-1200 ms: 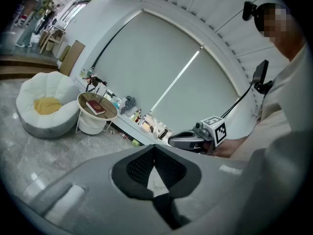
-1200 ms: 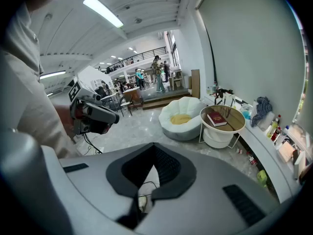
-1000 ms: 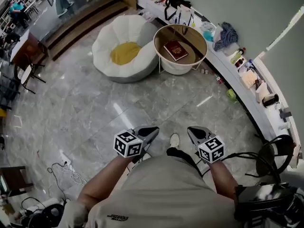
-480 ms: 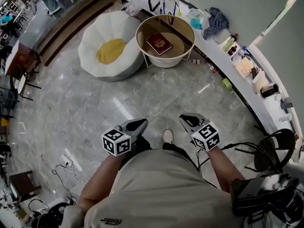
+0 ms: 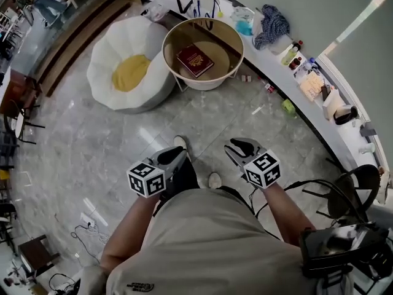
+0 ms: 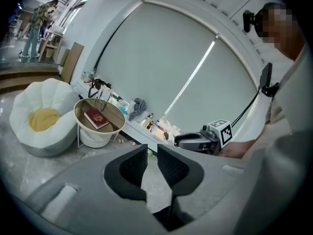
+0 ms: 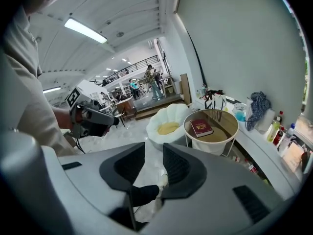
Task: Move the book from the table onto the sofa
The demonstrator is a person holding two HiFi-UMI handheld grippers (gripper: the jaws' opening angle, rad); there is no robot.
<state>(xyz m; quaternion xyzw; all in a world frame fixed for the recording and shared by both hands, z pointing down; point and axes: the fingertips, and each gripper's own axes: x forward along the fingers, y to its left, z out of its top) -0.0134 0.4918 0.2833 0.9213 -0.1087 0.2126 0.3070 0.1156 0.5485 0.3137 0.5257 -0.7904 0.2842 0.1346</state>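
Looking down in the head view, the book [image 5: 195, 61] lies mid-table [image 5: 235, 39], nearer than before, beside the sofa [image 5: 101, 72]. The left gripper [image 5: 178, 154] and right gripper [image 5: 236, 145] are well short of it. Left gripper view: jaws just opened slightly, empty. Right gripper view: jaws just opened wider, empty, likely readying a grasp.

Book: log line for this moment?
book: on table, untouched | sofa: beside table | left gripper: jaws just opening, empty | right gripper: jaws just opening, empty
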